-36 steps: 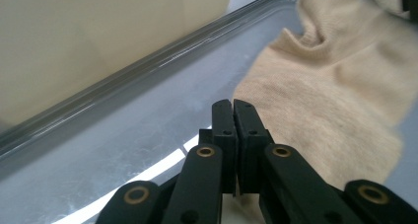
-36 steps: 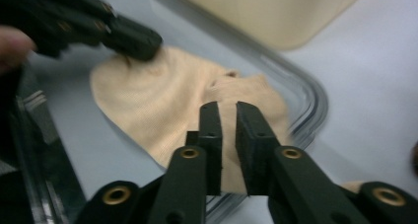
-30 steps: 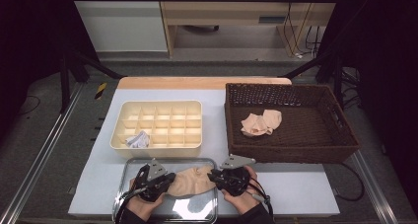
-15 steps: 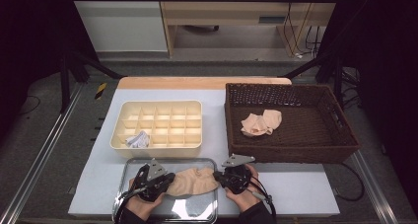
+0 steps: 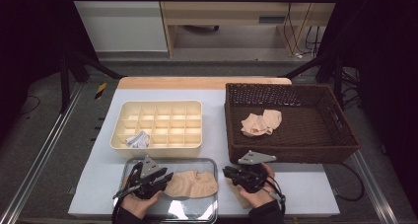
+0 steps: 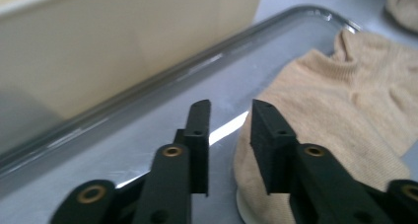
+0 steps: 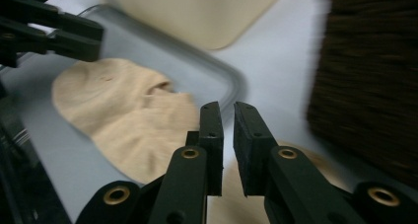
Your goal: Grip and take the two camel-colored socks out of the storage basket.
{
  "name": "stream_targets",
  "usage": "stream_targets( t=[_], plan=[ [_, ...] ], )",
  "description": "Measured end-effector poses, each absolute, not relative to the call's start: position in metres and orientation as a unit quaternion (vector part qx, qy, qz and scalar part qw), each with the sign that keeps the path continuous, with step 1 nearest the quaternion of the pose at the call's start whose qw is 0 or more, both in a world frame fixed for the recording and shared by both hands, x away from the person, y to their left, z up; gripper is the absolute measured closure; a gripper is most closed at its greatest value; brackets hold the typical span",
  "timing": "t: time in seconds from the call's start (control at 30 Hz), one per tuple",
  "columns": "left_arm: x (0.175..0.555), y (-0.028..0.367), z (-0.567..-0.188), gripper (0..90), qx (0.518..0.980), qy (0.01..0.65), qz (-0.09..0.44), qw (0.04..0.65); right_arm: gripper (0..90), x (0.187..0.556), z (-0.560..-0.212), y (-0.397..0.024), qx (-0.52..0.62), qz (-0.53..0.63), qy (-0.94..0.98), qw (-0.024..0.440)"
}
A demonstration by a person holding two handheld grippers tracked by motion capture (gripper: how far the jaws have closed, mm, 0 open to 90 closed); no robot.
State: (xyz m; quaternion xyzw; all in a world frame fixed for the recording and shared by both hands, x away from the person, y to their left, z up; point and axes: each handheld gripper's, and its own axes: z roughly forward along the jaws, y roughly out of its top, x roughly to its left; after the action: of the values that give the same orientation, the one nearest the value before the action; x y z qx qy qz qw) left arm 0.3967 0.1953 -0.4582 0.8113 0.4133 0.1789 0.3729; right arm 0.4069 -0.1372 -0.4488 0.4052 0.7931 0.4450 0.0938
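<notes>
Beige, one sock [image 5: 192,183] is laid on the one metal tray [image 5: 207,211] at six o'clock, flanked by two empty grippers, left gripper [image 5: 167,177] freshly parted, right gripper [image 5: 227,172] narrowly gapped, with two more socks [image 5: 261,123] counted in the wicker basket [image 5: 345,150] at two o'clock.

high: overhead, forward-down | gripper views: close, low | shared: tray [image 5: 170,162]

tray [image 5: 148,215]: at the table's [image 5: 305,194] near edge, left of centre
sock [image 5: 191,183]: flat in the tray, towards its right side
box [image 5: 158,146]: just behind the tray
cloth [image 5: 138,140]: in the box's near-left compartment
basket [image 5: 291,156]: right of the box
socks [image 5: 261,122]: in the basket, left of its middle
</notes>
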Motion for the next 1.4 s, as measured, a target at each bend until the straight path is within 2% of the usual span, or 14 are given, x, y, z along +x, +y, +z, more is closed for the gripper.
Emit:
stream_targets(
  t=[0.17,0.3,0.63,0.73,0.9,1.07,1.4],
  plan=[
    [0.398,0.212,-0.449,60.5,0.791,0.433,0.191,0.388,83.8,0.406,-0.451,-0.16,0.433,0.426,0.786,0.115],
    [0.398,0.222,-0.448,58.3,0.784,0.441,0.2,0.388,82.8,0.406,-0.458,-0.157,0.438,0.409,0.794,0.101],
    [0.4,0.224,-0.451,55.8,0.785,0.444,0.203,0.382,59.6,0.407,-0.477,-0.13,0.428,0.369,0.816,0.116],
    [0.4,0.225,-0.451,55.6,0.784,0.445,0.203,0.383,57.6,0.407,-0.478,-0.128,0.425,0.371,0.817,0.12],
    [0.401,0.226,-0.45,55.6,0.778,0.451,0.203,0.387,68.9,0.404,-0.478,-0.123,0.411,0.352,0.827,0.154],
    [0.403,0.225,-0.448,55.7,0.777,0.451,0.202,0.391,86.6,0.403,-0.478,-0.122,0.401,0.356,0.832,0.142],
    [0.405,0.232,-0.445,55.8,0.767,0.454,0.204,0.405,89.0,0.406,-0.465,-0.131,0.408,0.401,0.813,0.111]
  ],
)
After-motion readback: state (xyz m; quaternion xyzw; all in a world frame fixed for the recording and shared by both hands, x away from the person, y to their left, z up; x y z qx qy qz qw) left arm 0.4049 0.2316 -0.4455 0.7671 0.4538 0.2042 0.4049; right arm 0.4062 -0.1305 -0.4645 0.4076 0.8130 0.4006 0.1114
